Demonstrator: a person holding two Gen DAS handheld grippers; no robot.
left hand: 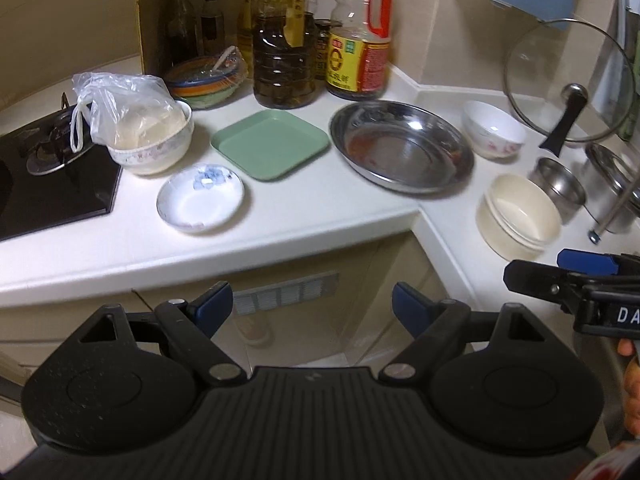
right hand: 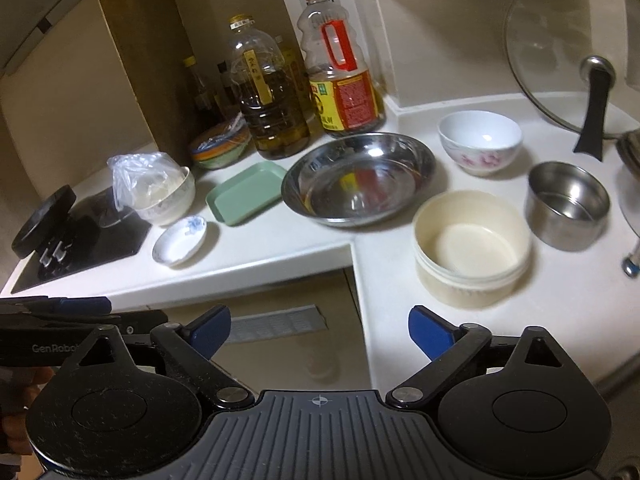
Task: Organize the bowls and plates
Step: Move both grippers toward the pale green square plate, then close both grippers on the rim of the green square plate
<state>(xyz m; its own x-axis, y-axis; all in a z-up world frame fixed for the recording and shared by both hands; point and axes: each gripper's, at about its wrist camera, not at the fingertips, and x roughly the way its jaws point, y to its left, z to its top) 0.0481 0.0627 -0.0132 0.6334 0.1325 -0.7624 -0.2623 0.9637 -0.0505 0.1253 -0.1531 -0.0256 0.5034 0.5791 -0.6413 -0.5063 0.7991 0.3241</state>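
Both your left claw (left hand: pixel 312 300) and right claw (right hand: pixel 320 332) gape empty. Ahead of them, nothing looks sorted: steel plate (right hand: pixel 358 178), green plate (left hand: pixel 270 144) and cream bowls (right hand: pixel 472 246) lie scattered across the surface (right hand: pixel 280 248).

Quick tally of the bench (right hand: pixel 256 258): one steel basin (right hand: pixel 358 178), one green square plate (right hand: pixel 246 192), one little blue-patterned saucer (right hand: pixel 180 240). Two flowered china bowls, one empty (right hand: pixel 480 142) and one with a plastic bag in it (right hand: pixel 170 198). One stack of cream bowls (right hand: pixel 472 248), one stack of colourful bowls (right hand: pixel 220 148), one steel cup (right hand: pixel 568 204), one glass lid (right hand: pixel 568 52). Two big bottles (right hand: pixel 342 68) plus a few smaller ones behind, too hidden to count.
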